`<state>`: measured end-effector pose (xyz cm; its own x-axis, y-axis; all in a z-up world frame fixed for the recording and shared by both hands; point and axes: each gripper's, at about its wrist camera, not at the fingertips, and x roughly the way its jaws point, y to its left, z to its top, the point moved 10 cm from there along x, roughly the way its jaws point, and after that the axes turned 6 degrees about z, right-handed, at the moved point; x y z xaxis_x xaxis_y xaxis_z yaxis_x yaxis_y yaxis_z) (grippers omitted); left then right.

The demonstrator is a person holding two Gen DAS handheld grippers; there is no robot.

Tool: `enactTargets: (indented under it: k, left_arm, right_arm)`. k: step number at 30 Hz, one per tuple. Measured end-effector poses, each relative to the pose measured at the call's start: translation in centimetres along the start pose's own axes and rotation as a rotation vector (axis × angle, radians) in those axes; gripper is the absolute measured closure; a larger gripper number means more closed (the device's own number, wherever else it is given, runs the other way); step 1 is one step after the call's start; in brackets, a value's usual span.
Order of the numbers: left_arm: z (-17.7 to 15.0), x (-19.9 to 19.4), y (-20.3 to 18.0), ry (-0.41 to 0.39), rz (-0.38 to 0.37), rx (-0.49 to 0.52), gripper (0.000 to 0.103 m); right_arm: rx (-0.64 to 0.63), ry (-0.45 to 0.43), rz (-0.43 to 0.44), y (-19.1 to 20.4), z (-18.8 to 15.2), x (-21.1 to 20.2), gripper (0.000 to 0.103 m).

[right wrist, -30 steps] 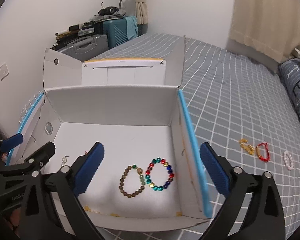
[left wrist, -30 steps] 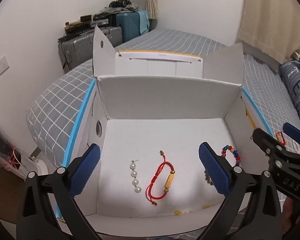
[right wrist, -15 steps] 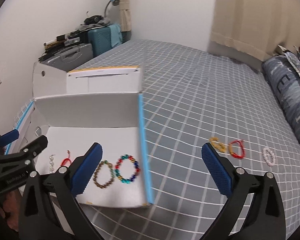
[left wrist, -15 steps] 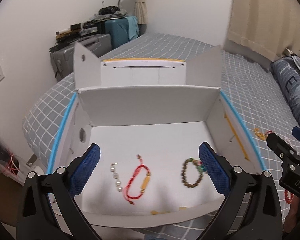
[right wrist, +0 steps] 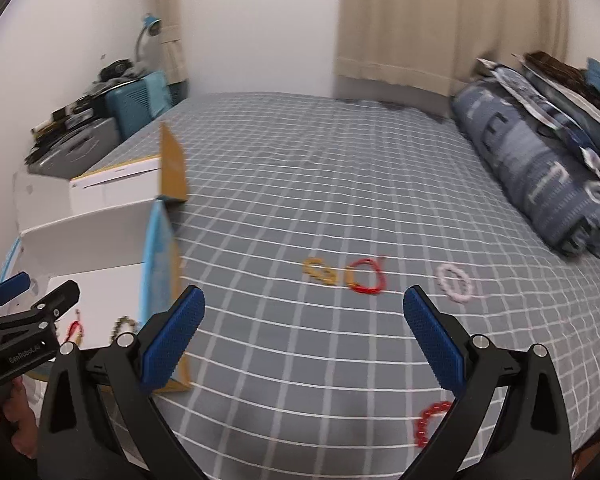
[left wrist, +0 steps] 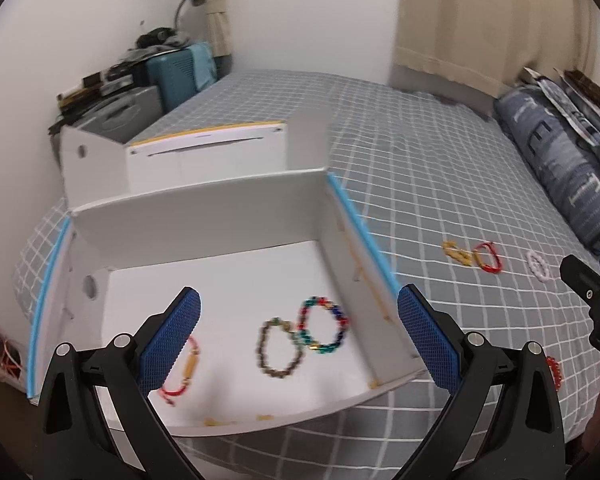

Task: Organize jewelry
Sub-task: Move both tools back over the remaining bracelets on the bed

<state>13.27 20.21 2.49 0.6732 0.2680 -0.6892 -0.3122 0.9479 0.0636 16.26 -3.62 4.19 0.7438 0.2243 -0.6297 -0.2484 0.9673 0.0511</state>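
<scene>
An open white cardboard box (left wrist: pixel 196 216) lies on the grey checked bed. It holds a brown bead bracelet (left wrist: pixel 277 347), a multicolour bead bracelet (left wrist: pixel 323 330) and a red cord bracelet (left wrist: pixel 180 376). On the bed to its right lie a gold chain (right wrist: pixel 319 271), a red cord bracelet (right wrist: pixel 366 276), a pale pink bead bracelet (right wrist: pixel 455 282) and a red bead bracelet (right wrist: pixel 430 420). My left gripper (left wrist: pixel 298 340) is open and empty above the box. My right gripper (right wrist: pixel 304 338) is open and empty above the bed, nearer than the loose jewelry.
The bed's blanket (right wrist: pixel 300 184) stretches back to the wall and curtain. A rolled blue duvet (right wrist: pixel 540 168) lies along the right. Suitcases (left wrist: pixel 116 116) and a blue case (left wrist: pixel 180 76) stand beyond the box at the left wall.
Both grippers have swung to the right. The box has slid leftward in both views and the loose jewelry on the bed has come toward the centre of the right wrist view.
</scene>
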Motion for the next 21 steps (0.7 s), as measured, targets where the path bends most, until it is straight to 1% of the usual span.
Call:
enactTargets:
  k: [5, 13, 16, 21]
  left_arm:
    - [0.3, 0.0, -3.8, -0.005, -0.044, 0.025, 0.006]
    - [1.3, 1.5, -12.0, 0.029, -0.113, 0.103, 0.006]
    - [1.3, 2.2, -15.6, 0.052, -0.157, 0.128, 0.006]
    - [1.0, 3.3, -20.5, 0.069, -0.189, 0.161, 0.006]
  right_arm:
    - [0.035, 0.012, -0.048, -4.5, -1.1, -0.6, 0.008]
    - [0.082, 0.048, -0.105, -10.7, -3.5, -1.4, 0.008]
    - [0.106, 0.068, -0.131, -12.9, -5.0, -1.7, 0.008]
    - [0.132, 0.107, -0.171, -16.4, -7.7, -1.8, 0.008]
